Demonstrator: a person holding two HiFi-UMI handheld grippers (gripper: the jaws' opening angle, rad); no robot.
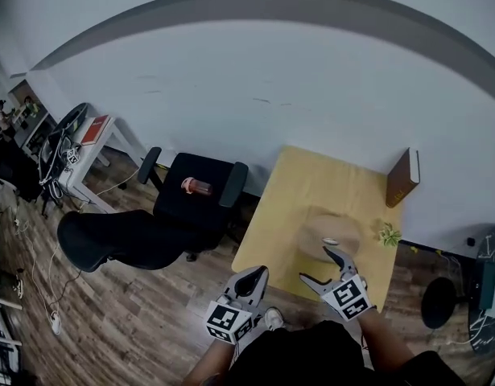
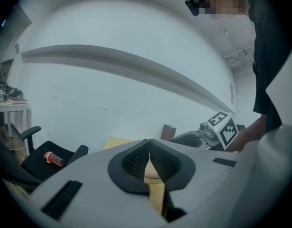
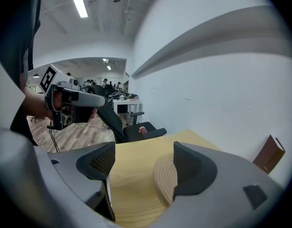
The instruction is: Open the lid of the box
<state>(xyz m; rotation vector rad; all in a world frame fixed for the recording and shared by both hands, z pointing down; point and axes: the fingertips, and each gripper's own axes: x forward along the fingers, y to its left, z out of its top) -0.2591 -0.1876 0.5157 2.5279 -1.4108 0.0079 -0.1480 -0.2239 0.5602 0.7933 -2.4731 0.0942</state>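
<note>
A round woven box (image 1: pixel 331 233) with its lid on sits near the front of the light wooden table (image 1: pixel 311 185). My right gripper (image 1: pixel 318 264) hangs open just in front of the box, apart from it. In the right gripper view the box (image 3: pixel 164 177) lies low between the spread jaws of that gripper (image 3: pixel 143 151), partly hidden behind the right one. My left gripper (image 1: pixel 257 277) is shut with nothing in it, off the table's front left corner. In the left gripper view its pads (image 2: pixel 136 158) meet in front of the table (image 2: pixel 118 142).
A brown book (image 1: pixel 402 177) stands at the table's back right by the wall, and a small green plant (image 1: pixel 386 234) lies right of the box. Left of the table is a black office chair (image 1: pixel 200 191) with a red bottle (image 1: pixel 196 186) on its seat.
</note>
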